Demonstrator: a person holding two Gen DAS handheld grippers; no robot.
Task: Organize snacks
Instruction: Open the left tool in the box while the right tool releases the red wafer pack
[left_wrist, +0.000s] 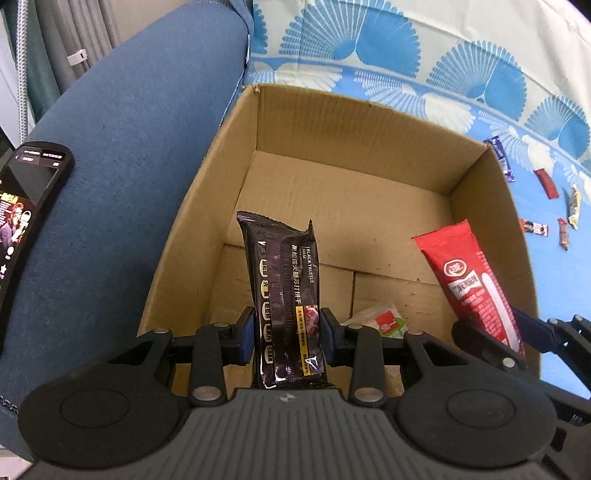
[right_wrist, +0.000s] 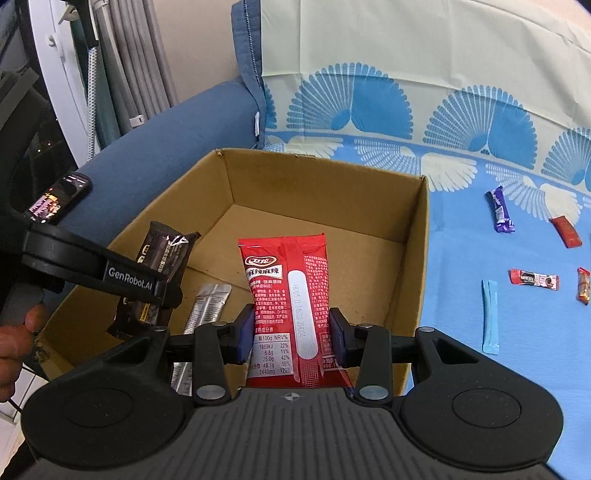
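Note:
My left gripper (left_wrist: 287, 332) is shut on a black truffle-ham cracker pack (left_wrist: 284, 288), held upright over the open cardboard box (left_wrist: 332, 110). My right gripper (right_wrist: 291, 332) is shut on a red spicy snack pack (right_wrist: 288, 291), also held above the box (right_wrist: 325, 173). The red pack shows at the right in the left wrist view (left_wrist: 476, 288), and the black pack at the left in the right wrist view (right_wrist: 159, 266). On the box floor lie a white-and-red packet (left_wrist: 384, 319) and a silver packet (right_wrist: 207, 306).
The box sits on a blue patterned sheet (right_wrist: 480, 184) against a blue sofa arm (left_wrist: 129, 166), where a lit phone (left_wrist: 26, 206) rests. Several small snack bars lie right of the box, including a purple bar (right_wrist: 500, 208), a red bar (right_wrist: 565, 230) and a light-blue stick (right_wrist: 489, 315).

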